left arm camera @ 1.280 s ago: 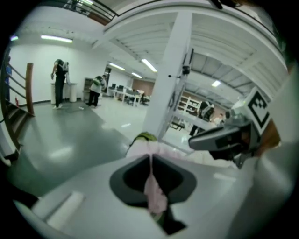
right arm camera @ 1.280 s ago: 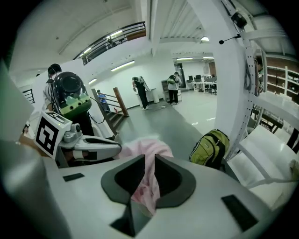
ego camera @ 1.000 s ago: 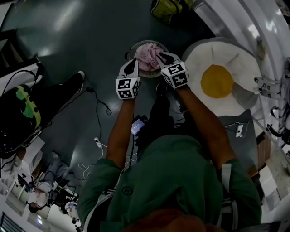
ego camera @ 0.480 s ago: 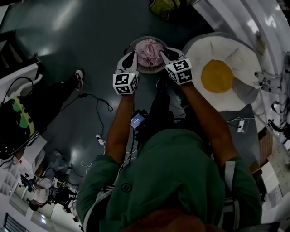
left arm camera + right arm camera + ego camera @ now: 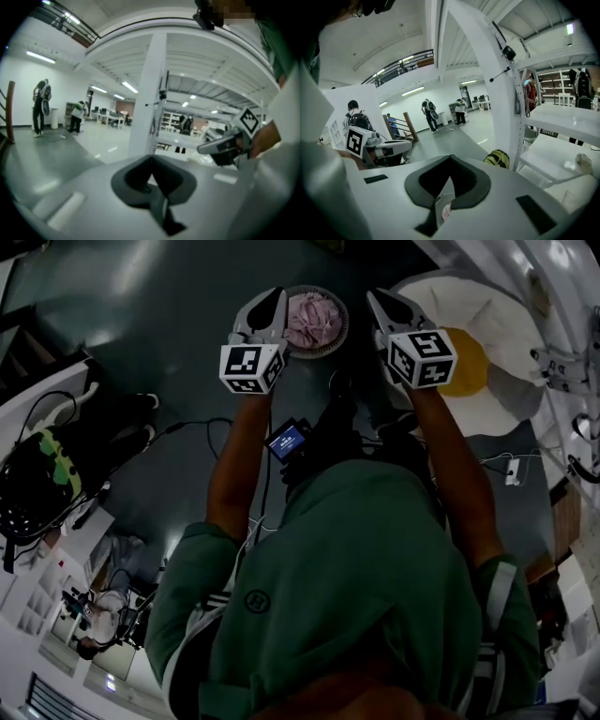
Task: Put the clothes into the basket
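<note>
Clothes (image 5: 314, 320) fill basket (image 5: 319, 353) on dark floor (image 5: 159, 306); left gripper (image 5: 152, 159) and right gripper (image 5: 450, 159) closed, empty.

Both arms reach forward side by side toward the upper centre of the head view. The left forearm (image 5: 234, 460) and right forearm (image 5: 461, 474) are bare below green sleeves. The left gripper (image 5: 274, 294) sits upper centre-left; its fingers (image 5: 131, 180) meet tip to tip and hold nothing. The right gripper (image 5: 377, 298) sits upper centre-right, level with it and apart from it, likewise closed and empty. The marker cubes face upward.
</note>
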`<action>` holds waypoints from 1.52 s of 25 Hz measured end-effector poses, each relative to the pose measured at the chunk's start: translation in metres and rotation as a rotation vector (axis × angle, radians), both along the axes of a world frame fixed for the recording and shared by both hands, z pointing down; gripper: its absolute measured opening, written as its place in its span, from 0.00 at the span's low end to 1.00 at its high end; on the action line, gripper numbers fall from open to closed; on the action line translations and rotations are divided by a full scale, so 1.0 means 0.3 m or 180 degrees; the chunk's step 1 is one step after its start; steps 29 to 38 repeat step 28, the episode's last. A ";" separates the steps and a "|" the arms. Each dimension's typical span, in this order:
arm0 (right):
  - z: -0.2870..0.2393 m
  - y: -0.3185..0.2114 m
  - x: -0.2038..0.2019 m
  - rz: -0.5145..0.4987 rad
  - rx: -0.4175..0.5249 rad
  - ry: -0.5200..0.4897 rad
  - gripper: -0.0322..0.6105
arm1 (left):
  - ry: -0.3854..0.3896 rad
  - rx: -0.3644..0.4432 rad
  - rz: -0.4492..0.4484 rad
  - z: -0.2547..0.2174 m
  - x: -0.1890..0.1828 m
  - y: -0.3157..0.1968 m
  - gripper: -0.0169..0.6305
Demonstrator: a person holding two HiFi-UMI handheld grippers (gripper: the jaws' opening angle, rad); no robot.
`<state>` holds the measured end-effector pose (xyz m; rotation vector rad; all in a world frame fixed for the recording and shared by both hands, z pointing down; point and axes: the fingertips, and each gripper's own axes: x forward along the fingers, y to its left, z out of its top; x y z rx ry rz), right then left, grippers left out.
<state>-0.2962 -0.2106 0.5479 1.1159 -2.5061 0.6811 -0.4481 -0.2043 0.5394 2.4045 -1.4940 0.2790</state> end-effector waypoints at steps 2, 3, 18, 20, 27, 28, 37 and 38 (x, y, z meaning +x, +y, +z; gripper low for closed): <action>-0.095 0.014 0.059 0.0034 0.0082 -0.0090 0.06 | -0.0025 0.0114 0.0104 -0.082 0.040 0.000 0.03; -0.143 0.026 0.089 0.0034 0.0139 -0.0120 0.05 | -0.0045 0.0166 0.0157 -0.121 0.064 0.004 0.03; -0.485 0.400 0.893 0.1054 0.0693 -0.0079 0.05 | -0.0256 0.0366 0.1150 -0.375 0.634 0.227 0.03; -0.430 0.546 1.050 0.1236 0.0558 0.0000 0.05 | -0.0287 0.0259 0.1348 -0.362 0.762 0.347 0.03; -0.019 1.017 1.504 0.1853 -0.0300 0.0080 0.05 | -0.0266 -0.0322 0.2493 -0.121 1.314 0.674 0.03; 0.031 1.086 1.540 0.1924 -0.0415 0.0078 0.06 | -0.0248 -0.0421 0.2678 -0.089 1.383 0.727 0.03; 0.031 1.086 1.540 0.1924 -0.0415 0.0078 0.06 | -0.0248 -0.0421 0.2678 -0.089 1.383 0.727 0.03; 0.031 1.086 1.540 0.1924 -0.0415 0.0078 0.06 | -0.0248 -0.0421 0.2678 -0.089 1.383 0.727 0.03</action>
